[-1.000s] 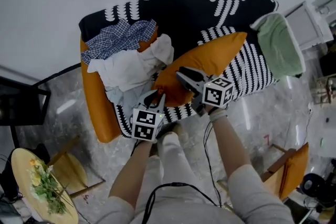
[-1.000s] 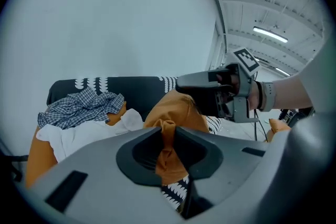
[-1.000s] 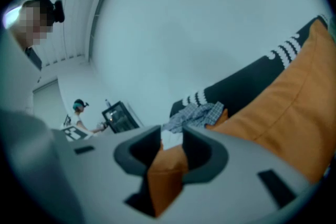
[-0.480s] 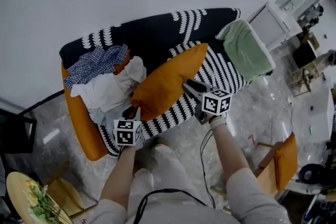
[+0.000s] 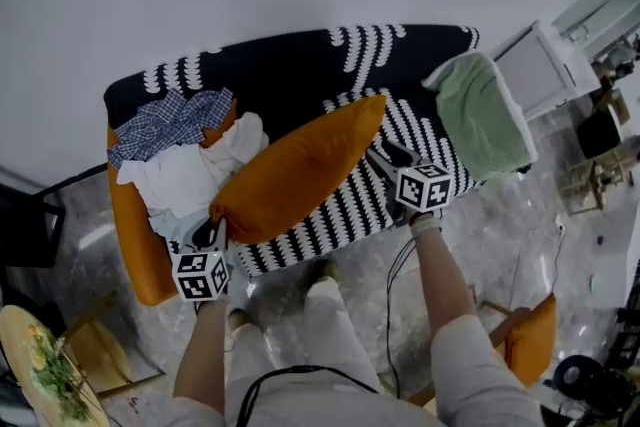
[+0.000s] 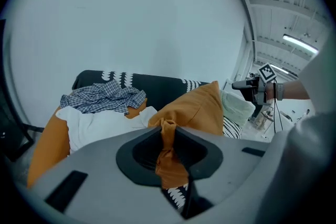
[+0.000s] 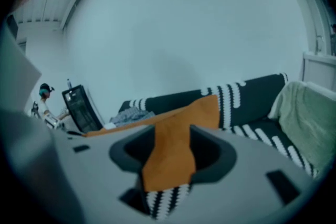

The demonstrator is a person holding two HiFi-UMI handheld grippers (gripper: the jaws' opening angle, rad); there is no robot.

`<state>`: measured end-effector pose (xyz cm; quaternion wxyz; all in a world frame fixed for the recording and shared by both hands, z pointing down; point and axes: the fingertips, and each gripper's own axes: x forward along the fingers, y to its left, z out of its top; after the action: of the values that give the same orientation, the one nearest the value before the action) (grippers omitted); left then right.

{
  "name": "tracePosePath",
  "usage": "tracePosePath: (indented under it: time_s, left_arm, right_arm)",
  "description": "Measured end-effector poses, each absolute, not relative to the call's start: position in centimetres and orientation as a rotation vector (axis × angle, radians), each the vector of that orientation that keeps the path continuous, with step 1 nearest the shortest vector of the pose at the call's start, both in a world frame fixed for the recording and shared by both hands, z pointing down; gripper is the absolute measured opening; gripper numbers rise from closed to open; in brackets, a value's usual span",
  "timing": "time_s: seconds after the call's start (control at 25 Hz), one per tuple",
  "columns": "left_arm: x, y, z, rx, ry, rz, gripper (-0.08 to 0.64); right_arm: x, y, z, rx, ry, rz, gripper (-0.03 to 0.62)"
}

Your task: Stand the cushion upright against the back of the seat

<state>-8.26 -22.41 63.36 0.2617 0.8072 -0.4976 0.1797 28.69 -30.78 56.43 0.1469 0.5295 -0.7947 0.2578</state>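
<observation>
Between my right tongs, which have slid out to the cushion's far end and have just been opening, its orange edge lies loose rather than pinched. My left tongs, nearly closed, nip the opposite corner into a twist. The plump, smooth cushion spans both tongs, slanted across the seat, not yet upright.

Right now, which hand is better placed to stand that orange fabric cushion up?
Left: the left gripper pinches the orange fabric cushion's corner; the right gripper has just been opening, fabric between its jaws.
</observation>
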Motion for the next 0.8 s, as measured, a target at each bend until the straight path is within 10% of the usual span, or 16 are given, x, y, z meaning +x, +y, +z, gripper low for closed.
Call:
tracePosePath:
  time_s: [0.8]
  left_arm:
    - [-9.4, -22.4, 63.9, 1.860, -1.812, 0.592, 0.084]
  right_arm:
    - [31.4, -42.7, 60.3, 1.110, -2.392, 0.860, 0.229]
